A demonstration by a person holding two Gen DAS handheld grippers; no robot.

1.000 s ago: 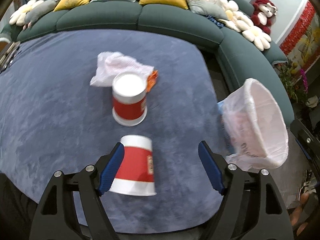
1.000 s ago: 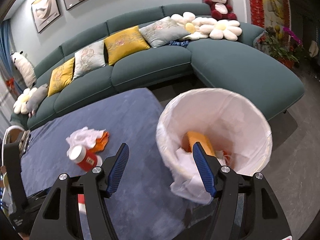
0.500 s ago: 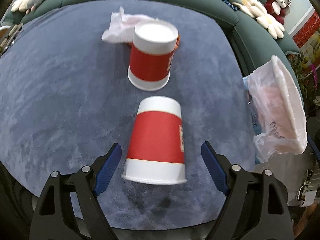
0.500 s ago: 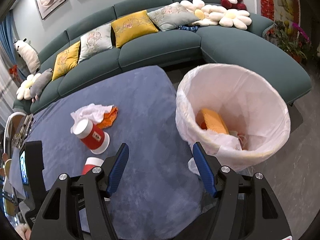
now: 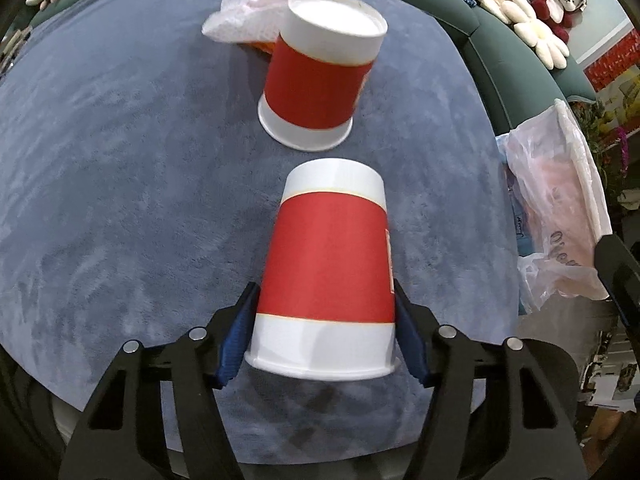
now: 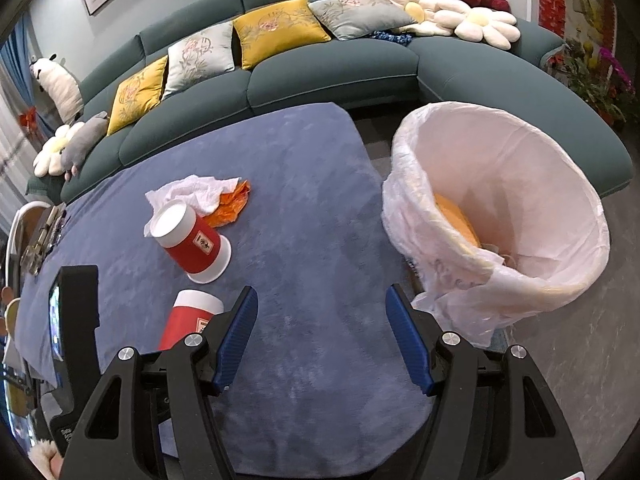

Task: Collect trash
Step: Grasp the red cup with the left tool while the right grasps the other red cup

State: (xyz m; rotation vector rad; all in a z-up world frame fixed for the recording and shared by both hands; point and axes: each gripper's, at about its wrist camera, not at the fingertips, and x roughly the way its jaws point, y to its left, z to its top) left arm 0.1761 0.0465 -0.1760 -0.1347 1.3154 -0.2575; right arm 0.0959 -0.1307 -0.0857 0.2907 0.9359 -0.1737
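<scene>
the lined bin (image 6: 516, 216) beside the worktop (image 6: 320, 216) holds an orange item, half hidden. left gripper (image 5: 325, 334), jaws just closing, clasps the near upturned cup (image 5: 332, 264); cup interiors unseen. right gripper (image 6: 322, 340) gapes empty. a second cup (image 5: 320, 76) hides part of the tissue (image 5: 244, 16).

Bright, even indoor light in both views, soft shadow under the near cup (image 5: 326, 276), sharp centres, heavy fisheye bending and dark vignetted corners.
</scene>
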